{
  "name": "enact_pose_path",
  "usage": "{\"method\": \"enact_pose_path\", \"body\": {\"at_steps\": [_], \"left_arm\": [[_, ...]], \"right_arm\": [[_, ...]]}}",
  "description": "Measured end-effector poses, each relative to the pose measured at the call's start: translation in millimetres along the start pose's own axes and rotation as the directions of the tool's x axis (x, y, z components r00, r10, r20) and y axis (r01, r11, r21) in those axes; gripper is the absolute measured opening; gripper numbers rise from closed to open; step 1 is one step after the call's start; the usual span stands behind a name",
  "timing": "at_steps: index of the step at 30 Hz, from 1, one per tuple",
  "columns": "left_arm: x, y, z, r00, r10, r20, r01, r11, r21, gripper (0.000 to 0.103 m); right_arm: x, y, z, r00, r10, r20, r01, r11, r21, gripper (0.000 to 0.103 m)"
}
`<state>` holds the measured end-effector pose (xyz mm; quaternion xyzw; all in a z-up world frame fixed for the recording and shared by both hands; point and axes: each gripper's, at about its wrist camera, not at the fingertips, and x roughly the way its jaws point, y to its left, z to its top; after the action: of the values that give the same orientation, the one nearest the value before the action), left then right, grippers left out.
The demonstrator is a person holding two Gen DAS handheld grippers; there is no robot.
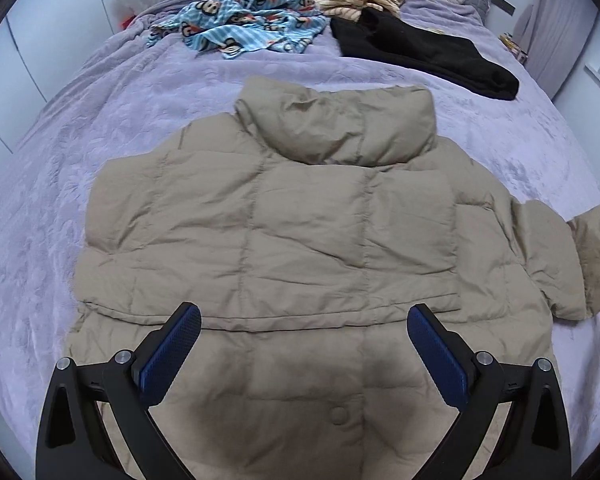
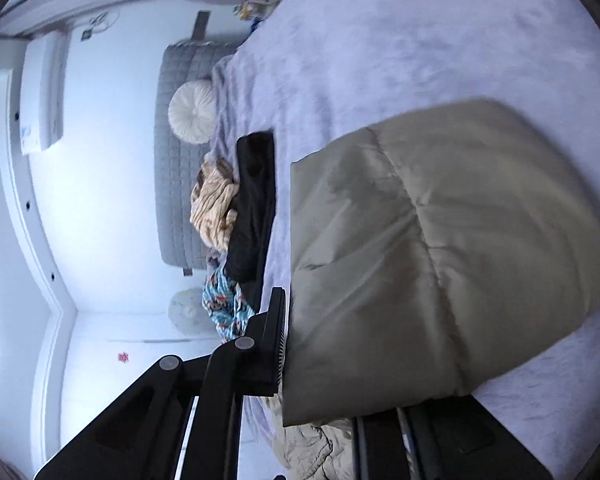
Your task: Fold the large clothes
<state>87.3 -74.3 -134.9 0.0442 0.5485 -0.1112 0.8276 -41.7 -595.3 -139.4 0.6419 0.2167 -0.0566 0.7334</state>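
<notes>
left gripper [image 1: 304, 332]: jaws spread wide, holding nothing, above the lower back of the beige puffer jacket [image 1: 300, 232] | right gripper [image 2: 296, 344]: clenched on the jacket sleeve [image 2: 420, 260], lifted off the purple bedspread [image 2: 400, 40]

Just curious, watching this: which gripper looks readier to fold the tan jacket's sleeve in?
Right. The right gripper is shut on the jacket sleeve, lifted off the bed. The left gripper hovers open, holding nothing.

Bedspread [image 1: 100, 128] bare left — clothes pile [image 1: 260, 20] beyond.
</notes>
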Motion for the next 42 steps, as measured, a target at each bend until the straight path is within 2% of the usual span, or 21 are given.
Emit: {"method": "enact_pose_path", "body": {"at_steps": [3, 5, 8, 11, 14, 18, 20, 23, 26, 28, 30, 32, 34, 37, 42], "left_arm": [[-1, 31, 4, 1.000, 0.002, 0.017, -0.002, 0.999, -0.039, 0.103], [-2, 48, 7, 1.000, 0.013, 0.028, -0.012, 0.999, -0.050, 0.103], [-3, 71, 10, 0.999, 0.026, 0.047, -0.023, 0.998, -0.065, 0.103], [-3, 91, 12, 0.997, 0.040, 0.060, -0.035, 0.996, -0.080, 0.103], [0, 109, 14, 0.997, 0.045, 0.062, -0.039, 0.994, -0.103, 0.103], [4, 124, 12, 0.997, 0.050, 0.061, -0.043, 0.992, -0.118, 0.103], [10, 129, 11, 0.997, 0.050, 0.051, -0.044, 0.992, -0.119, 0.103], [16, 130, 8, 0.998, 0.043, 0.038, -0.038, 0.993, -0.111, 0.103], [25, 126, 9, 0.999, 0.029, 0.027, -0.026, 0.995, -0.099, 0.103], [31, 120, 12, 1.000, 0.012, 0.019, -0.010, 0.995, -0.099, 0.103], [34, 114, 15, 1.000, -0.006, 0.016, 0.007, 0.995, -0.098, 0.103], [36, 106, 20, 1.000, -0.023, 0.019, 0.024, 0.996, -0.091, 0.103], [37, 100, 25, 0.999, -0.041, 0.025, 0.043, 0.996, -0.081, 0.103], [37, 99, 33, 0.997, -0.070, 0.042, 0.073, 0.994, -0.079, 0.103], [34, 117, 41, 0.991, -0.114, 0.069, 0.121, 0.988, -0.099, 0.103]], "right_arm": [[36, 61, -35, 0.996, -0.020, -0.081, 0.005, 0.984, -0.181, 0.012], [62, 100, -66, 0.991, -0.038, -0.131, -0.004, 0.952, -0.307, 0.012], [107, 150, -124, 0.975, -0.099, -0.200, -0.016, 0.864, -0.503, 0.012], [160, 178, -186, 0.945, -0.198, -0.261, -0.019, 0.762, -0.647, 0.012], [213, 176, -243, 0.896, -0.312, -0.316, -0.014, 0.692, -0.722, 0.012], [258, 133, -307, 0.812, -0.466, -0.351, 0.027, 0.630, -0.776, 0.012], [272, 105, -314, 0.775, -0.520, -0.359, 0.066, 0.631, -0.773, 0.012], [282, 71, -320, 0.738, -0.552, -0.388, 0.121, 0.674, -0.729, 0.012], [282, 55, -313, 0.739, -0.538, -0.405, 0.155, 0.721, -0.675, 0.012], [279, 54, -311, 0.737, -0.541, -0.405, 0.162, 0.724, -0.671, 0.013], [276, 58, -310, 0.737, -0.538, -0.410, 0.155, 0.724, -0.672, 0.023], [267, 72, -312, 0.749, -0.517, -0.414, 0.133, 0.729, -0.671, 0.058], [253, 88, -311, 0.774, -0.488, -0.403, 0.114, 0.734, -0.669, 0.068], [229, 97, -301, 0.805, -0.456, -0.379, 0.124, 0.755, -0.643, 0.068], [195, 86, -258, 0.867, -0.419, -0.270, 0.230, 0.817, -0.528, 0.066]]}}
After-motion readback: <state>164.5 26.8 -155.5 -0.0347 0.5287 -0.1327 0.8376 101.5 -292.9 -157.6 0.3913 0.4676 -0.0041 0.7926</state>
